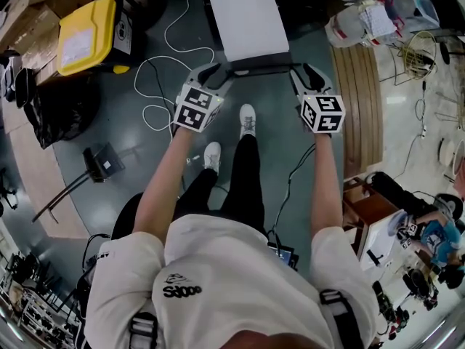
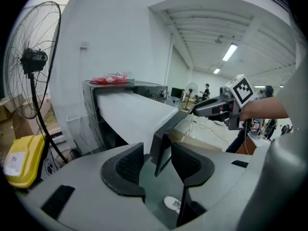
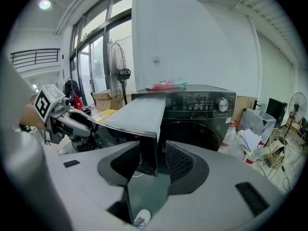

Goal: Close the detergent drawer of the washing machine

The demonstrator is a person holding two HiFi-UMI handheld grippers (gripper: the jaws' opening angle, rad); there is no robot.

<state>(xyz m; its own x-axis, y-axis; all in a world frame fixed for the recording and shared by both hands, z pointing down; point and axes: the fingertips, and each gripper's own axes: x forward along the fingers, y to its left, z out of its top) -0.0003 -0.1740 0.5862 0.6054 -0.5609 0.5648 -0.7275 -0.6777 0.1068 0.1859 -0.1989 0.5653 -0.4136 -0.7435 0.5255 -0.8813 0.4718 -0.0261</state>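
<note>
Two hand-held grippers sit at the front corners of a pulled-out drawer. The wide drawer with a flat white top [image 1: 247, 17] stands far out from the dark front-loading washing machine [image 3: 202, 114]. Its thin black front panel [image 1: 258, 67] runs crosswise as the edge nearest the person.

The left gripper [image 1: 212, 75] straddles the panel's left end. Its jaws are apart and not clamped, with the panel's corner between them and a gap on the left-hand jaw's side. The right gripper [image 1: 305, 75] straddles the right end in the same way, jaws apart, with a gap between the panel and the right-hand jaw.

The person's white shoes [image 1: 247, 118] stand on the grey floor [image 1: 145, 158] just behind the panel, between the two arms. A loose white cable [image 1: 161, 86] loops over the floor just left of the left gripper. A strip of wooden slats [image 1: 360, 86] lies to the right of the right gripper. A yellow plastic container [image 1: 86, 35] sits farther left, well apart from the drawer. A black pedestal fan [image 2: 31, 64] stands beside the machine, and a red packet [image 2: 110, 78] lies on the machine's top.
</note>
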